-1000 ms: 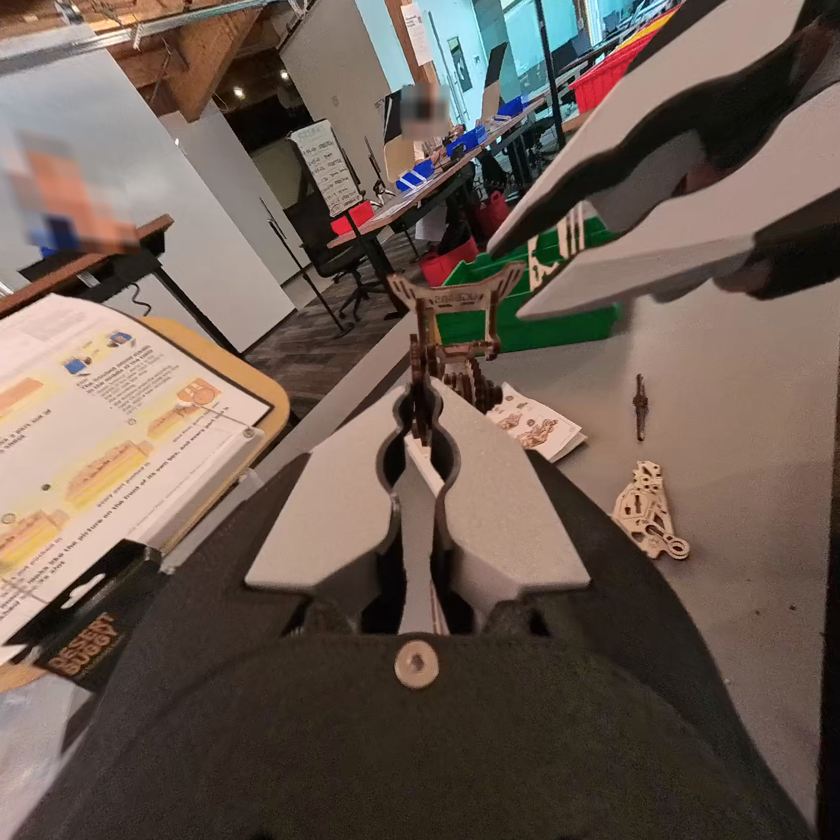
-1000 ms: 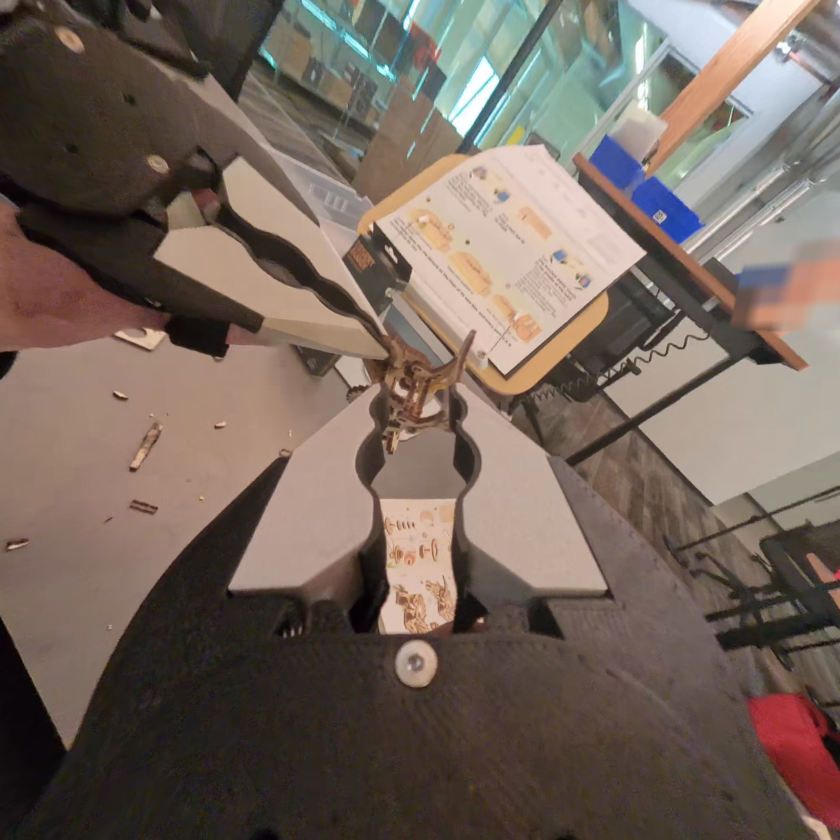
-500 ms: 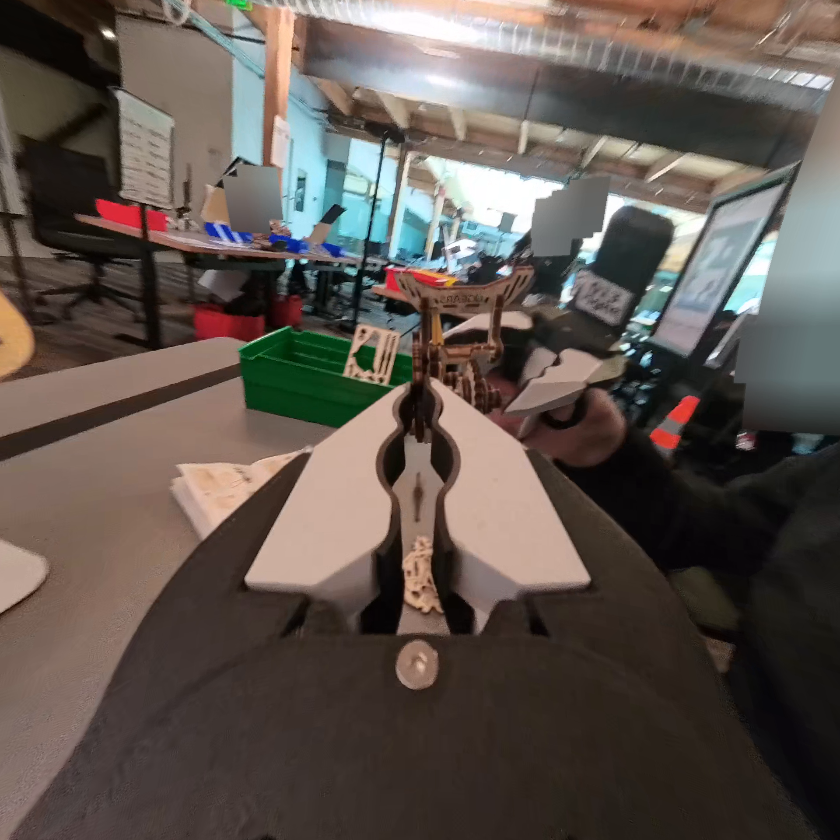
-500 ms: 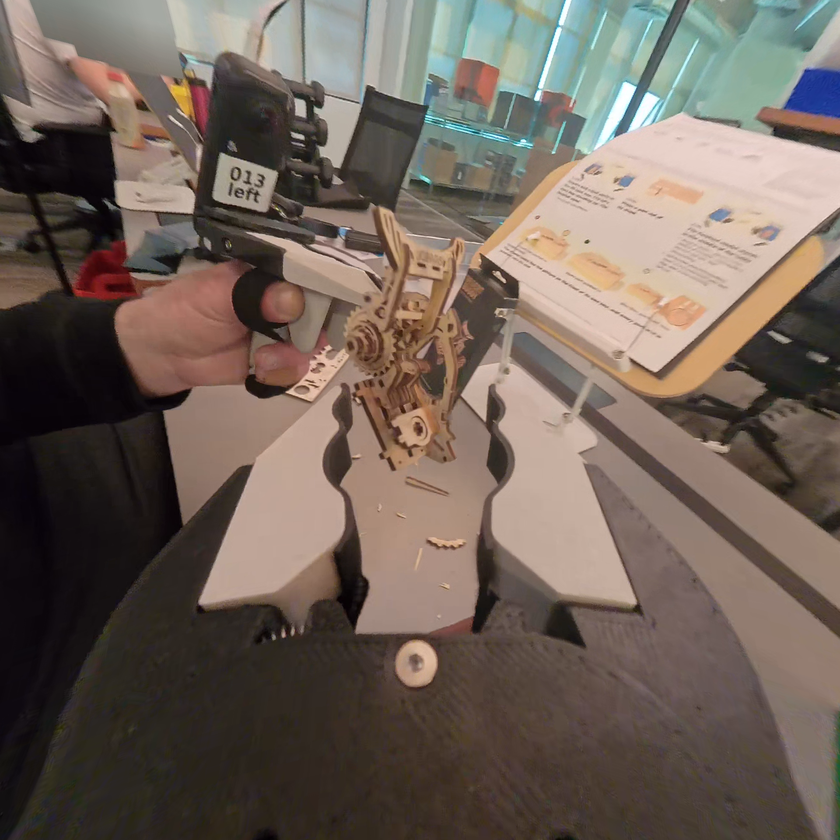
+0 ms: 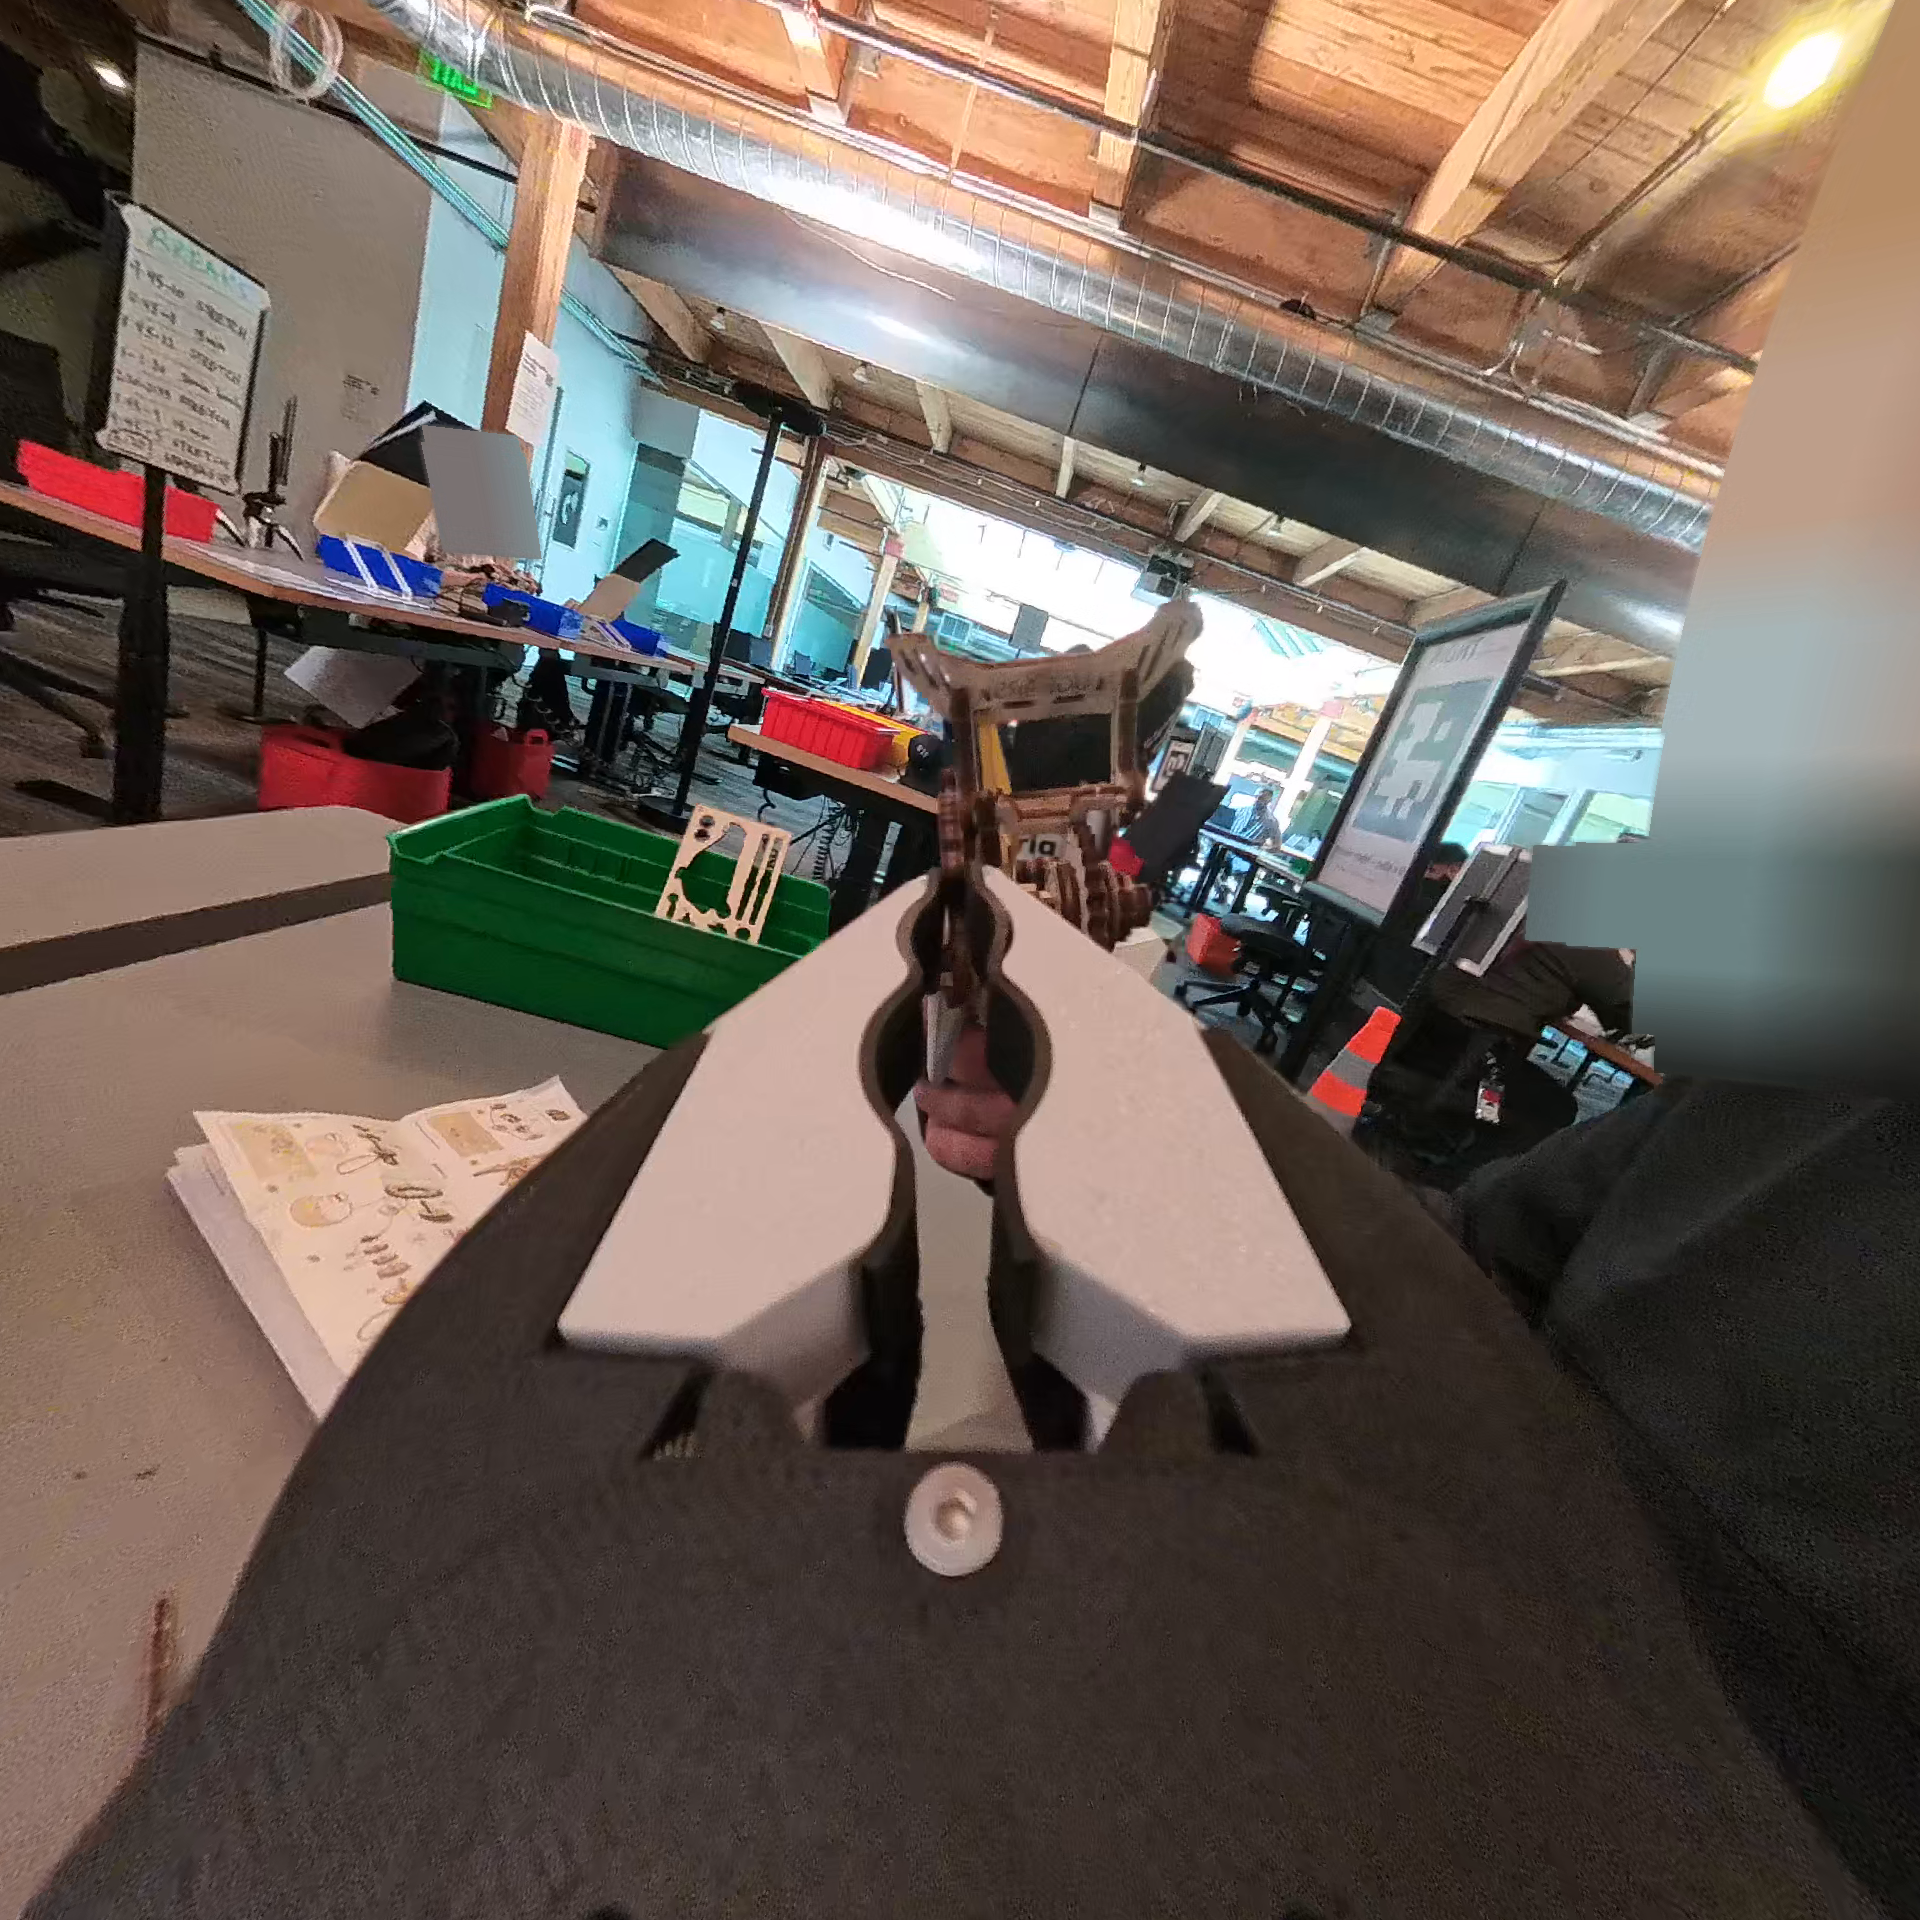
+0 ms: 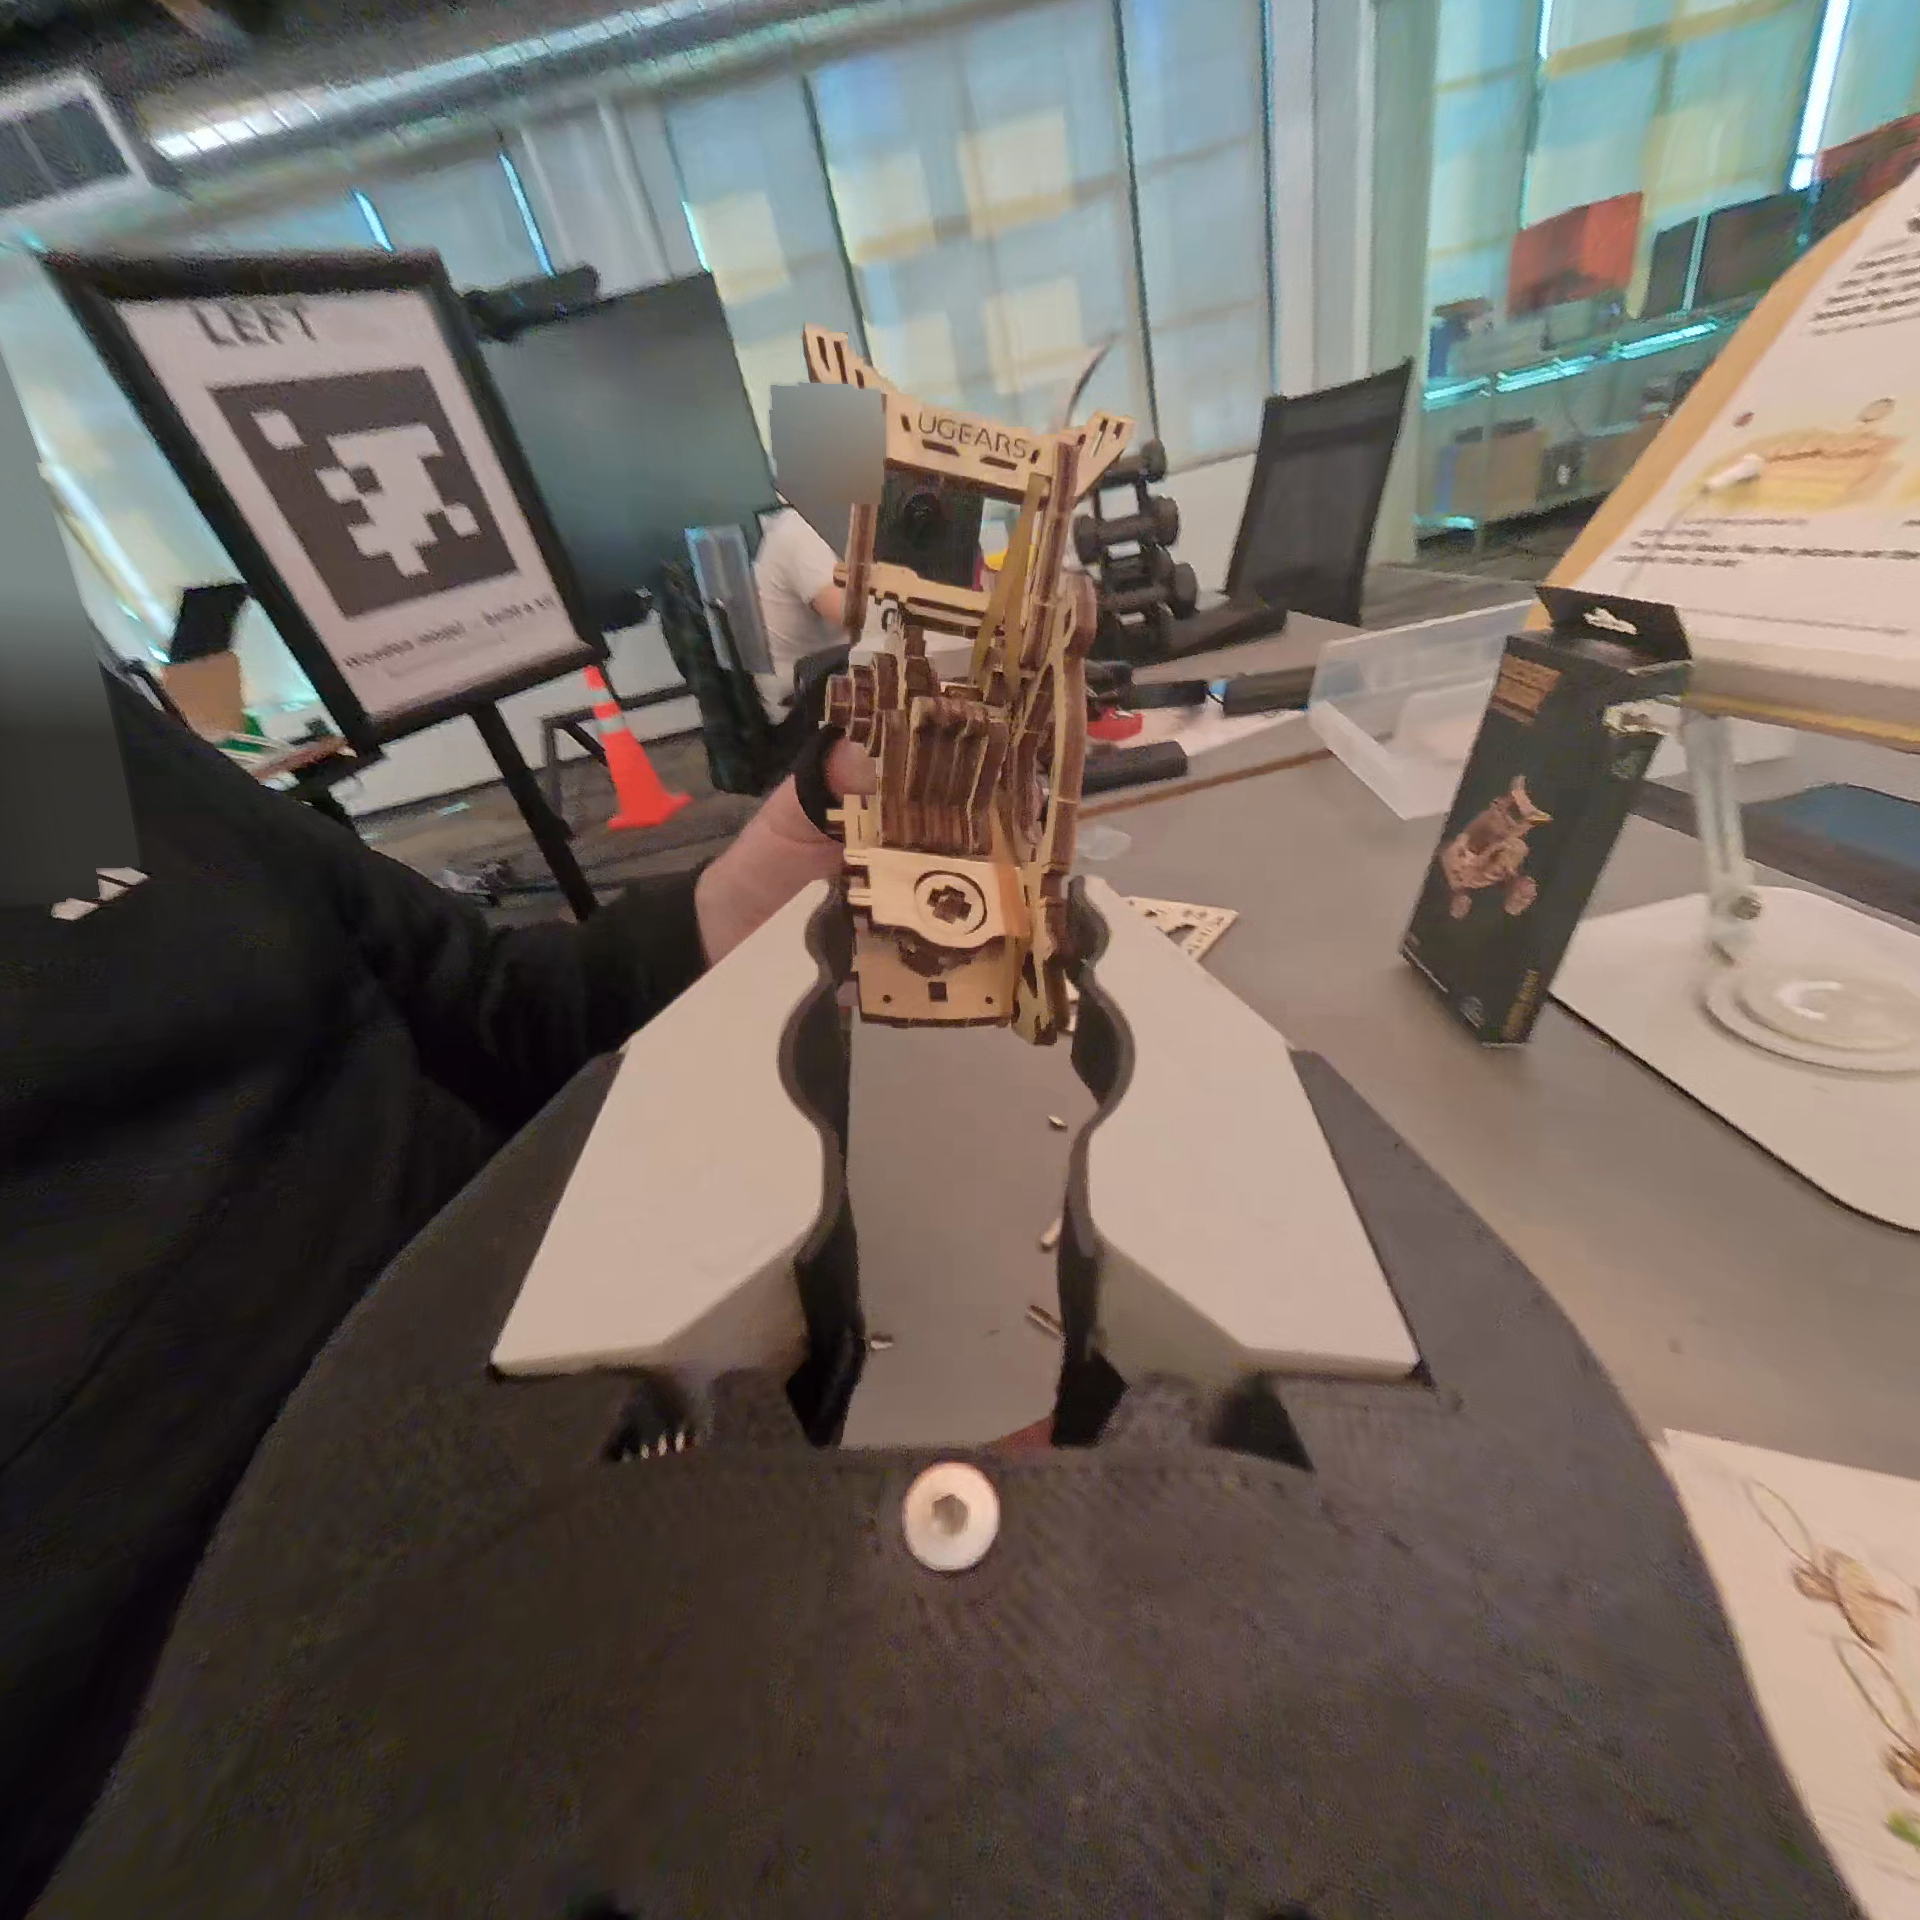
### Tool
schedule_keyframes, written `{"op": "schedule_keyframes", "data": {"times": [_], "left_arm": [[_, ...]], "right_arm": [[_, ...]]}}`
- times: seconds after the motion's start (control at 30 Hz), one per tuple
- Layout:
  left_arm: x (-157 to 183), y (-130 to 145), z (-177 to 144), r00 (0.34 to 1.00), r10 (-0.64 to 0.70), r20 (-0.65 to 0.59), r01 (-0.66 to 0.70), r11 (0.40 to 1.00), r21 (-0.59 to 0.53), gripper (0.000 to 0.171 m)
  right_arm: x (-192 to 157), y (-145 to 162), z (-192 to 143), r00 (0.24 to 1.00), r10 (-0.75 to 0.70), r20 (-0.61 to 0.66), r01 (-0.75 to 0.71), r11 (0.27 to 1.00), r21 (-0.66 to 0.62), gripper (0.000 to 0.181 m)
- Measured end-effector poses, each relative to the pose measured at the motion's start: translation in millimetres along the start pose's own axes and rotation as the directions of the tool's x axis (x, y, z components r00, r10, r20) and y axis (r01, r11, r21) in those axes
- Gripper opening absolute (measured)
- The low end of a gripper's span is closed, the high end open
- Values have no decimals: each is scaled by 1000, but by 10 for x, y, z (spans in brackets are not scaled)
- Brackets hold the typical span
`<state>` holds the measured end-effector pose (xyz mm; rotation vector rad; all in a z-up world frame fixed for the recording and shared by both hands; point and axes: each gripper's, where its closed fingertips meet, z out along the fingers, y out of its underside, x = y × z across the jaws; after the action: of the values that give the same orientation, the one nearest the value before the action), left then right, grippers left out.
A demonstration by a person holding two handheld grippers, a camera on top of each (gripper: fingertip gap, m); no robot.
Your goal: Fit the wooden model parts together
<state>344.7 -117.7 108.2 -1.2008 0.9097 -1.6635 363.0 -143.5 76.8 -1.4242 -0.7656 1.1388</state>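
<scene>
The wooden model (image 5: 1039,707) is a partly built frame with gears and a curved top bar, held up above the grey table. My left gripper (image 5: 958,894) is shut on a thin edge of the model's lower part. In the right wrist view the model (image 6: 956,727) stands upright, and my right gripper (image 6: 951,956) is shut on its lower block, one finger against each side. The hand (image 6: 769,852) that holds the left gripper shows behind the model. The left gripper's fingers are hidden there.
A green bin (image 5: 499,914) with a cut-out part sheet (image 5: 727,878) stands at the table's far side, with a paper booklet (image 5: 343,1195) in front of it. A black product box (image 6: 1527,831) and an instruction stand (image 6: 1766,468) are at the right. Wood chips (image 6: 1049,1231) lie on the table (image 6: 1455,1143). Across from one pair of fingers to the other is roughly 5 centimetres.
The right gripper has closed in from wide open onto the model's base. The model has turned upright in the right view. Both views have swung round. The left gripper kept its hold.
</scene>
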Motion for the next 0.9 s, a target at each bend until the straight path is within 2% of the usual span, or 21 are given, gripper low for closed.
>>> {"op": "schedule_keyframes", "data": {"times": [0.17, 0.27, 0.5, 0.9], "left_arm": [[136, -84, -2, 997, 81, 8, -81, 997, -12, 4], [138, -97, -58, 995, 100, 26, -100, 995, -26, 10], [88, -111, -183, 988, 140, 71, -137, 990, -42, 13], [182, -191, -307, 935, 332, 127, -321, 941, -104, 14]], "right_arm": [[-95, -110, -26, 990, 22, 137, -39, 992, 124, 38], [-74, -126, -10, 982, 55, 180, -83, 985, 153, 38], [-87, -110, 115, 968, 66, 241, -107, 981, 161, 38], [-155, -111, 212, 935, 4, 356, -70, 982, 173, 37]]}}
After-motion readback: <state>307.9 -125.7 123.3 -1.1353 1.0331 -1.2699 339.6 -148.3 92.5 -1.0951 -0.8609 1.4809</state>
